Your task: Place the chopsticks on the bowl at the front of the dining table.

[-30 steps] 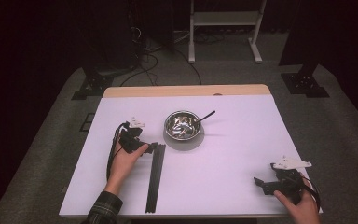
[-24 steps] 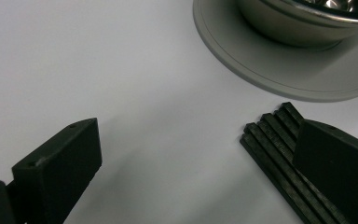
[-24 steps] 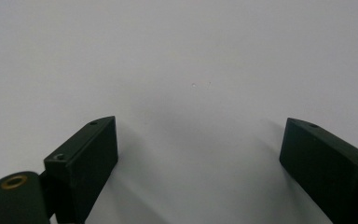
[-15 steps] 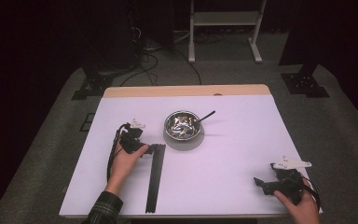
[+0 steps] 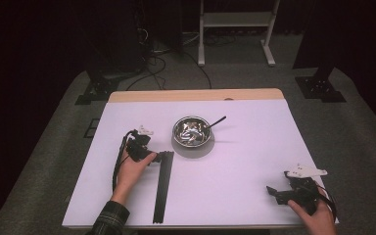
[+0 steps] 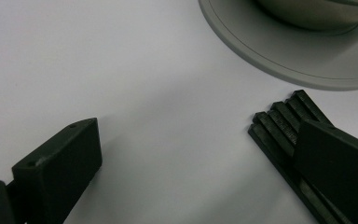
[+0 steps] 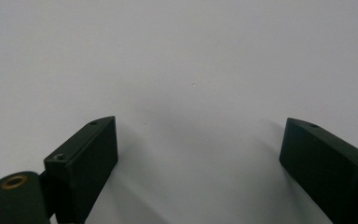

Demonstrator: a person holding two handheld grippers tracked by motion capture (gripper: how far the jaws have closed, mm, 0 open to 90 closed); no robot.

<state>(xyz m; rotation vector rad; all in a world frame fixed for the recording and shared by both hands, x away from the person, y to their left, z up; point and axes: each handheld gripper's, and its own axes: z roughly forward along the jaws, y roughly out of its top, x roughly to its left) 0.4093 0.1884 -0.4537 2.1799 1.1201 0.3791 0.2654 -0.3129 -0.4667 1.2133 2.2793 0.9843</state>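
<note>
Fig.: approach to the black strip. My left gripper (image 5: 152,157) sits at the far end of the strip (image 5: 161,188), which lies flat on the white table (image 5: 245,161), running from just beside the saucer (image 5: 194,147) back toward the near edge. In the left gripper view my jaws stand wide apart w/ nothing between them; the right-hand jaw overlaps the strip's ribbed end (image 6: 284,123), the other rests over bare table. Whether that jaw touches the strip I cannot tell.

Bowl (image 5: 192,130) w/ a spoon handle (image 5: 215,121) sticking out sits on the saucer, near the strip's end but apart from it.

My right gripper (image 5: 274,192) rests low at the near right corner, well apart from everything; in the right gripper view its jaws are also spread, holding nothing.

Step in hand, as I judge it: lining up on the strip's end, grasp not yet made. Next move likely calls for shifting the left gripper sideways so both jaws straddle the end, then closing. Risk: the strip is thin and flat, so a jaw may ride over it or push it into the saucer.
</note>
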